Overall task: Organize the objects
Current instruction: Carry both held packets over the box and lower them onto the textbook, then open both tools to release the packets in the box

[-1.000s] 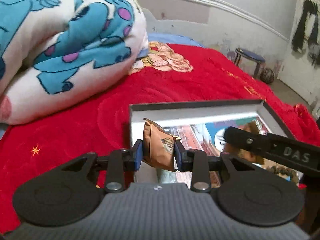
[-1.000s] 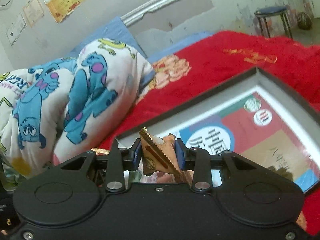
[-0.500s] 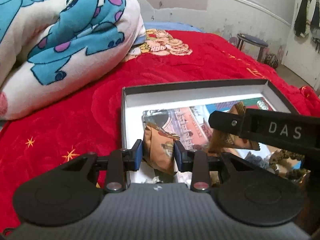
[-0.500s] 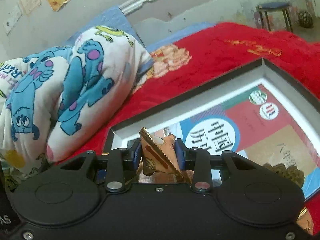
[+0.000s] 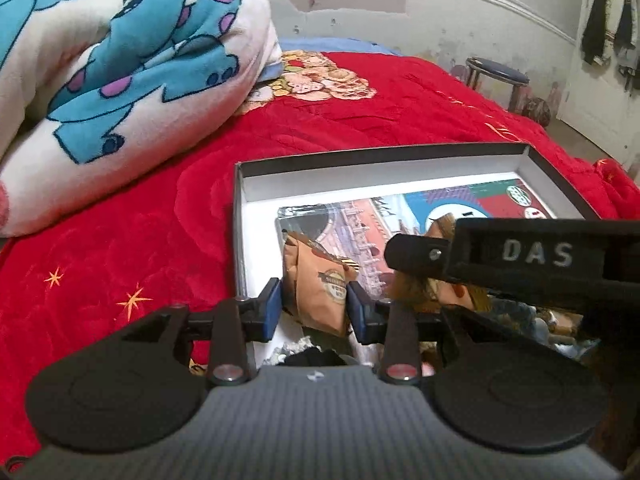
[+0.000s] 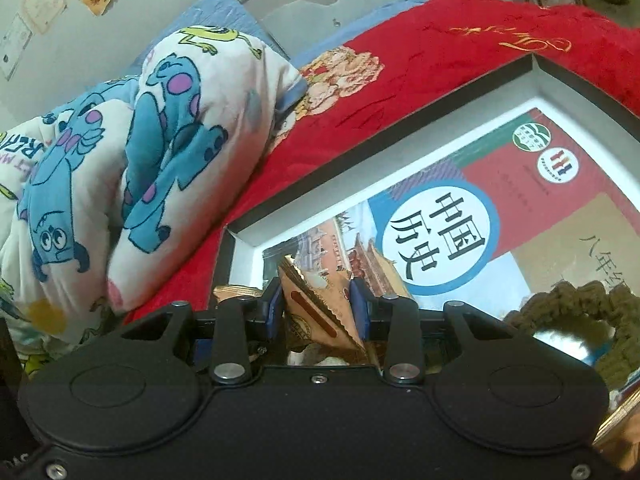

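A brown snack packet (image 5: 316, 284) stands between the blue pads of my left gripper (image 5: 314, 312), over the near left corner of a shallow black box (image 5: 380, 152). The jaws are opening and the pads look just clear of the packet's sides. My right gripper (image 6: 316, 304) is shut on a second brown packet (image 6: 320, 296) with a zigzag edge, above the same corner of the box (image 6: 400, 152). A textbook (image 6: 440, 232) lies flat in the box. In the left wrist view the right gripper's black finger (image 5: 416, 252) reaches in from the right.
The box lies on a red bedspread (image 5: 120, 240). A rolled white blanket with blue monsters (image 5: 120, 60) lies to the left. A brown knitted ring (image 6: 580, 304) rests on the book at the right. A stool (image 5: 496, 72) stands by the far wall.
My left gripper's jaws have spread apart around the packet, and the box now sits closer and lower in its view. The right gripper keeps its hold and has shifted slightly over the box.
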A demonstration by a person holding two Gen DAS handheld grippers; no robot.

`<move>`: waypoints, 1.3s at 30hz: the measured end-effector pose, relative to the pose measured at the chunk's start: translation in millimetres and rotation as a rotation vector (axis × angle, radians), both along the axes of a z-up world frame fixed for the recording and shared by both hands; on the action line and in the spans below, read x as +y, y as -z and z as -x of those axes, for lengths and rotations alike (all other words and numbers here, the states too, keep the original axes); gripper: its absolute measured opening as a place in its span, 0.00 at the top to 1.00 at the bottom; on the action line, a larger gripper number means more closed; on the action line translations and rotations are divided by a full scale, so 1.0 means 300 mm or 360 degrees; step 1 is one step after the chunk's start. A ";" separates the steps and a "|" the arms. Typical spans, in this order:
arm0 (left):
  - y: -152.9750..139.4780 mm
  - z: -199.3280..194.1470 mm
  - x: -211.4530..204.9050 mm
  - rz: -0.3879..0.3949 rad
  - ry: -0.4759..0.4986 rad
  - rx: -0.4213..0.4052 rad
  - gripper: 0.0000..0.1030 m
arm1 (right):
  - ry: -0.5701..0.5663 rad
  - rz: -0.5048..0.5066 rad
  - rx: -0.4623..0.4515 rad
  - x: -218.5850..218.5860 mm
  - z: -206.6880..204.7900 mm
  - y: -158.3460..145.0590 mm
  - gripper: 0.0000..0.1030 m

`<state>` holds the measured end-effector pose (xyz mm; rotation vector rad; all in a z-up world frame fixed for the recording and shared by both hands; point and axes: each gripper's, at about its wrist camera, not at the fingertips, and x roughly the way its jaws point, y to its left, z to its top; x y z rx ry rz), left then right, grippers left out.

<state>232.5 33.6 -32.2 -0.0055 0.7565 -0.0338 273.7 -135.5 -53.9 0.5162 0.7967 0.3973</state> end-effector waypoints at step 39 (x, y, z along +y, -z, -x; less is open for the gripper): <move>-0.181 0.283 -0.035 0.0270 0.0123 -0.0416 0.22 | 0.0442 0.0004 -0.0464 -0.351 0.540 -0.314 0.24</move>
